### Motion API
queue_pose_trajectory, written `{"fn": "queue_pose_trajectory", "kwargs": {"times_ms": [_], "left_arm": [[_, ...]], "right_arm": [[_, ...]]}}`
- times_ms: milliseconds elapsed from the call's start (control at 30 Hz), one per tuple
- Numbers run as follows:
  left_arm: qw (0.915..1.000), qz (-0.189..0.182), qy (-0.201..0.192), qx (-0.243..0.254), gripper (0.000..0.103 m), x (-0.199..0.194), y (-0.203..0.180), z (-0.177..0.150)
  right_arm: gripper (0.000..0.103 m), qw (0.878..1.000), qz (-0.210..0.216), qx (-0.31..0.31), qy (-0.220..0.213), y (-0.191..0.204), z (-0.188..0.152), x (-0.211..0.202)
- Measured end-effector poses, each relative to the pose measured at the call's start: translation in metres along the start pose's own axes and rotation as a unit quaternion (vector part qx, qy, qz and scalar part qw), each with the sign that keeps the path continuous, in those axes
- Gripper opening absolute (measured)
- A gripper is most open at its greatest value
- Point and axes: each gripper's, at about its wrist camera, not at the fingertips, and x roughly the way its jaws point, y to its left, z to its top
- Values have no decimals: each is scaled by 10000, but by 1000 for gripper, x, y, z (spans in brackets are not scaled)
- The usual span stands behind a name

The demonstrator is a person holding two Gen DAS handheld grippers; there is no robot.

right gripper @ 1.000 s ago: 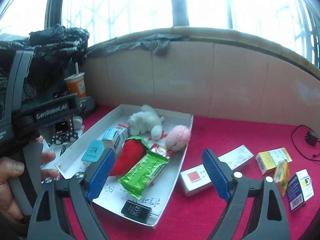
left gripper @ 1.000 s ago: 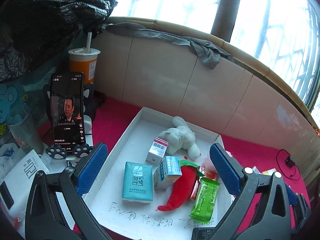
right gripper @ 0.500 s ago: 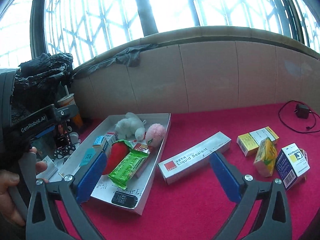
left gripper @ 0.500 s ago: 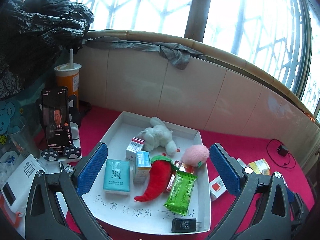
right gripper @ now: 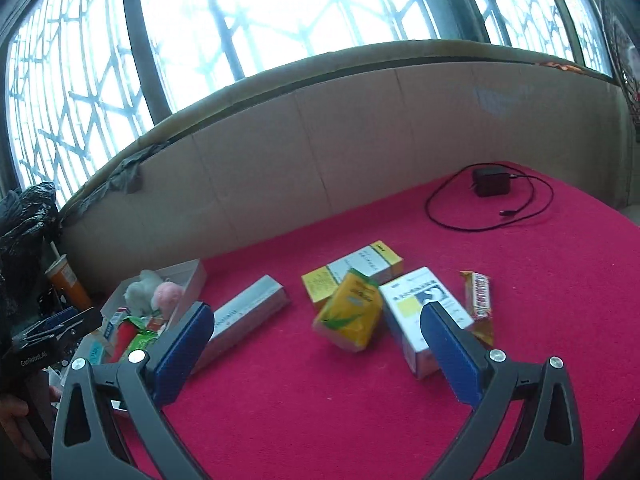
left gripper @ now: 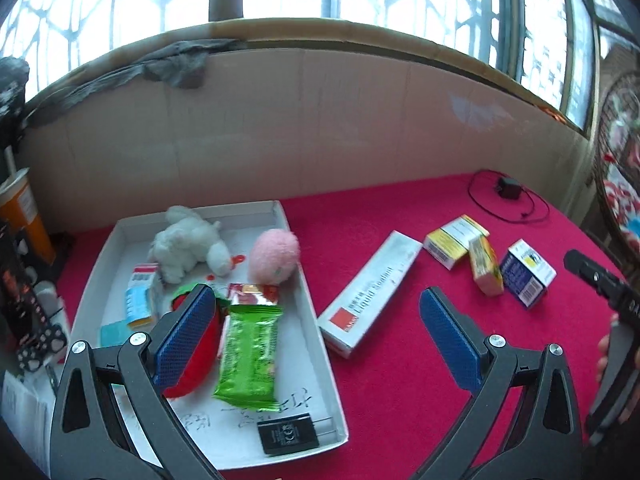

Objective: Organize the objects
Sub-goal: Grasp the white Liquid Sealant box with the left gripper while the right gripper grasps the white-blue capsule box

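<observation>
- The left gripper (left gripper: 316, 336) has its blue-padded jaws spread wide with nothing between them; it hangs above the right rim of the shallow white cardboard tray (left gripper: 316, 320).
- Behind and under its left jaw, inside the tray, lie a red plush chilli (left gripper: 192, 376), a green foil snack packet (left gripper: 248, 356), a fluffy white plush animal (left gripper: 186, 242), a pink plush ball (left gripper: 274, 254) and a small black charger block (left gripper: 288, 434).
- Just ahead, between the left gripper's jaws, a long white carton printed "Liquid Sealant" (left gripper: 370, 304) lies flat on the red cloth (left gripper: 400, 400), near the tray's right wall but outside it.
- The right gripper (right gripper: 316, 352) is also spread wide and empty, hovering over the loose cluster.
- Straight ahead between its jaws sits a yellow juice carton with green leaves (right gripper: 348, 312), tipped on an edge; behind it a yellow-and-white medicine box (right gripper: 352, 276), and touching its right jaw's line of sight a white-and-blue medicine box (right gripper: 420, 312), with a brown wrapped chocolate bar (right gripper: 478, 300) beyond the right jaw.
- As I judge it, the step in hand is reaching for the next stray item; several cartons remain outside the tray, so the sorting looks partly done.
- The next move likely calls for the right gripper to drop, centre the tilted juice carton between the pads and close across its narrow faces, then carry it left to free space in the tray.
- The carton's lean against its neighbours may let it slip or nudge them.
</observation>
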Motion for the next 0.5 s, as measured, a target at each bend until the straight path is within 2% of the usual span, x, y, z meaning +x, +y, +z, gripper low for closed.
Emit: {"fn": "queue_pose_trajectory", "kwargs": {"times_ms": [100, 233, 300, 433, 500], "left_arm": [[9962, -494, 261, 661, 103, 24, -21, 7], [9873, -1051, 607, 1029, 103, 56, -41, 19], [9825, -1044, 722, 1363, 103, 71, -53, 22], [9731, -637, 1126, 1906, 103, 106, -70, 20], [9674, -506, 1349, 2082, 103, 123, -77, 17]], "right_arm": [[103, 9998, -25, -67, 200, -32, 1, 3], [103, 9977, -98, -416, 525, -57, 5, 19], [103, 9946, -143, -757, 688, -58, 6, 30], [103, 9874, -152, -1341, 830, -47, 3, 46], [98, 9844, -211, -1515, 870, -43, 2, 55]]}}
